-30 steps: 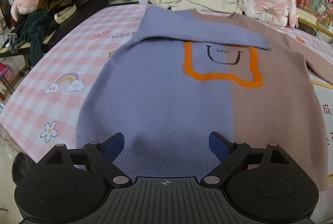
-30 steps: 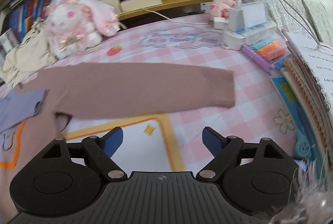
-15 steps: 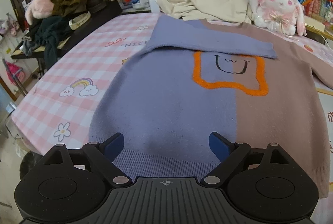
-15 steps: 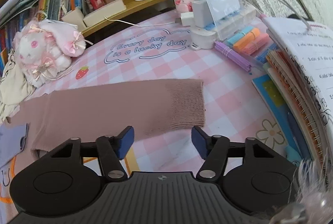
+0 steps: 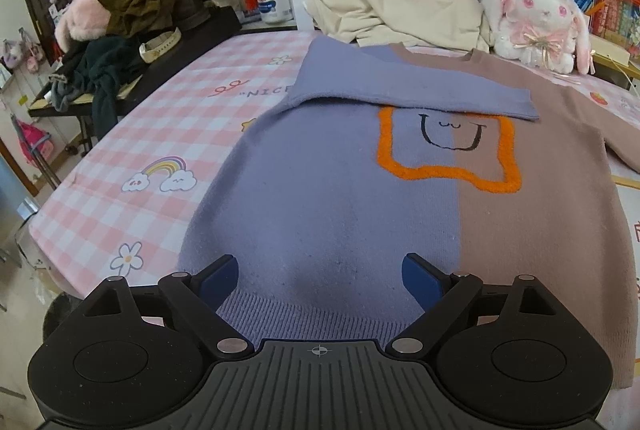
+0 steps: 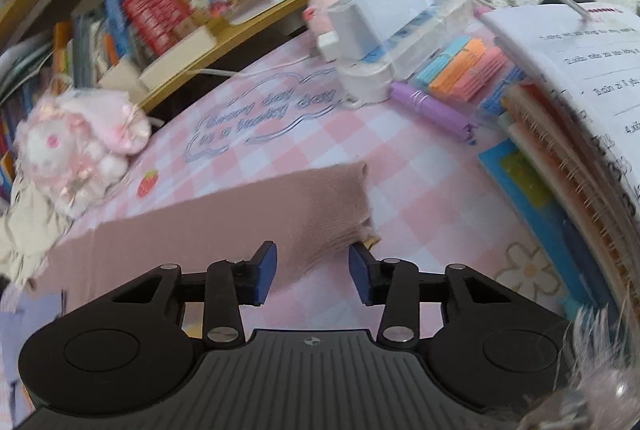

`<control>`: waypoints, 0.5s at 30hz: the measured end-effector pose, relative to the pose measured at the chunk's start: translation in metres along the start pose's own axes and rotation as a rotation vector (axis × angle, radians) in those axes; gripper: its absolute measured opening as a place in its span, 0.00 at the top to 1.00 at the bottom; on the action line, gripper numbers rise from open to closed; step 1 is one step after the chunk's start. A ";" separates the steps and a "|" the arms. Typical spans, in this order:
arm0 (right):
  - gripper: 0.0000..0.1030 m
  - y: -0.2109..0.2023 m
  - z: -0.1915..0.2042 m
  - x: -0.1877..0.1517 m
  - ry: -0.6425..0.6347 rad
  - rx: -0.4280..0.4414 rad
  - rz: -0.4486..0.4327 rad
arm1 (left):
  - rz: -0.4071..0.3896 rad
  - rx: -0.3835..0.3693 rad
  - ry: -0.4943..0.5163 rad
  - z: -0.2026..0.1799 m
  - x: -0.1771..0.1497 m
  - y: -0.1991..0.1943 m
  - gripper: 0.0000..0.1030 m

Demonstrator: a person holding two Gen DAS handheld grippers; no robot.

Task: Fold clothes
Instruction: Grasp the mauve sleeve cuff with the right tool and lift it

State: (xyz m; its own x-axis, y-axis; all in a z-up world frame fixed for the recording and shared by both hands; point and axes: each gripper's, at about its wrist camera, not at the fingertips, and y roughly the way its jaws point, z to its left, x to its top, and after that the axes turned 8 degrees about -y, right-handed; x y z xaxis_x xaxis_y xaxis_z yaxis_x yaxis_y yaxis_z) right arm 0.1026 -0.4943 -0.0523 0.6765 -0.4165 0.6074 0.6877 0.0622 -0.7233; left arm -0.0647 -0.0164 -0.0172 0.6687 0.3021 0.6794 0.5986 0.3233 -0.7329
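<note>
A half purple, half brown sweater [image 5: 360, 190] with an orange outlined patch lies flat on the pink checked tablecloth [image 5: 132, 134]. Its purple sleeve [image 5: 400, 90] is folded across the chest. My left gripper [image 5: 320, 278] is open and empty just above the purple hem. In the right wrist view the brown sleeve [image 6: 224, 226] stretches out to the right, and its ribbed cuff [image 6: 332, 206] lies between the half-closed jaws of my right gripper [image 6: 312, 270], which do not clamp it.
A cream garment [image 5: 408, 6] and a white plush rabbit [image 5: 536, 18] sit at the back by the bookshelf. Dark clothes [image 5: 120, 30] pile on a side table at left. A charger box [image 6: 384, 26], coloured pens [image 6: 452, 70] and stacked notebooks [image 6: 560, 134] crowd the right.
My right gripper moved forward and right along the brown sleeve to its cuff, and its jaws narrowed around it. My left gripper pulled back slightly from the hem, still open.
</note>
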 end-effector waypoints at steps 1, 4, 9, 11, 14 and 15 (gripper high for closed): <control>0.63 0.001 -0.004 0.002 0.017 -0.014 -0.010 | 0.000 -0.001 0.002 0.000 0.000 0.000 0.11; 0.64 0.004 -0.015 0.009 0.039 -0.022 -0.015 | 0.001 -0.001 0.009 -0.001 0.000 0.001 0.11; 0.71 0.010 -0.014 0.010 0.033 0.057 0.013 | 0.007 -0.001 0.001 -0.002 0.002 0.003 0.11; 0.73 0.009 -0.009 0.008 0.007 0.044 0.004 | 0.006 -0.004 0.002 -0.003 0.003 0.004 0.11; 0.77 0.010 0.005 0.006 -0.114 -0.009 0.002 | 0.008 -0.012 0.014 -0.007 0.003 0.005 0.11; 0.78 0.010 0.010 0.005 -0.160 -0.028 0.004 | 0.009 -0.014 0.017 -0.008 0.003 0.005 0.11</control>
State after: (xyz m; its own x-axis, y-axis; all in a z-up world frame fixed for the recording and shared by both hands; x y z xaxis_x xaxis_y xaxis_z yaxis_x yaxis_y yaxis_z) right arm 0.1155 -0.4864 -0.0537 0.7141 -0.2665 0.6473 0.6787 0.0370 -0.7335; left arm -0.0561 -0.0207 -0.0194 0.6813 0.2899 0.6721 0.5983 0.3084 -0.7395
